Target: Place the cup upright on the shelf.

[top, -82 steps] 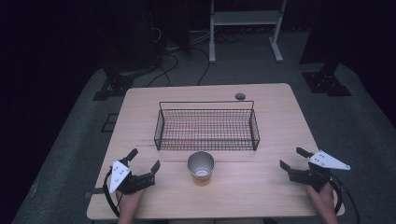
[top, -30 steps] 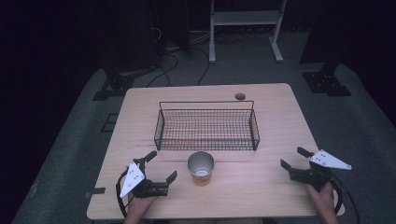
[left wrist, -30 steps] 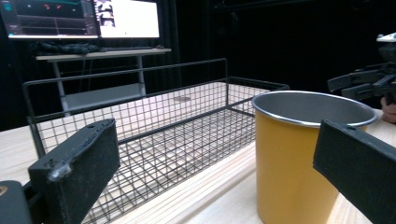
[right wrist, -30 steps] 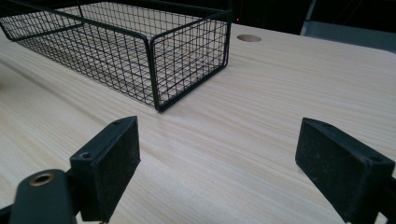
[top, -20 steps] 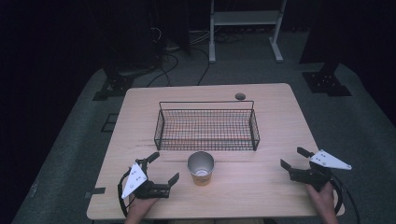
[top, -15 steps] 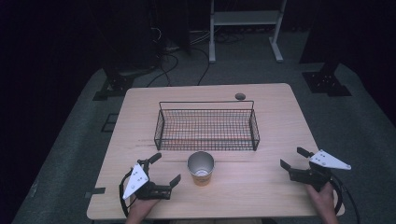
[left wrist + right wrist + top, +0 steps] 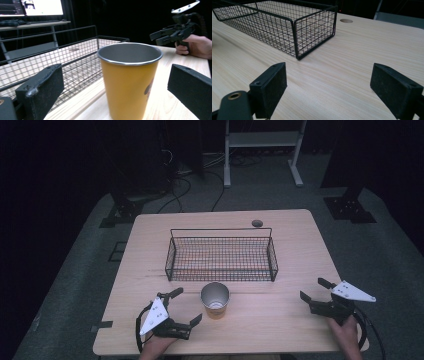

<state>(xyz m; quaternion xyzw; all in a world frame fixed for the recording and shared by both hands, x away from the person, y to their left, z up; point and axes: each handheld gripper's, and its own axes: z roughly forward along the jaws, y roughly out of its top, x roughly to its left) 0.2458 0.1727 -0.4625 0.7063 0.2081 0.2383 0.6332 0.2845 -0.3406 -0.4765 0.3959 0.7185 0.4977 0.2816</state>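
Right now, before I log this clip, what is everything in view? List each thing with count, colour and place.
Cup: one, orange-yellow with a silver inside, upright on the table's near middle, in front of the basket.
Basket: one, black wire, nothing in it, at the table's centre.
Table: one, light wood, with a round hole near its far edge.
Stand: one, white metal, on the floor beyond the table.
Cables: several, dark, on the grey floor behind the table.
Left tool: one, black with a white plate, open, jaws at either side of the cup without touching it.
Right tool: one, black with a white plate, open, at the table's near right, holding nothing.
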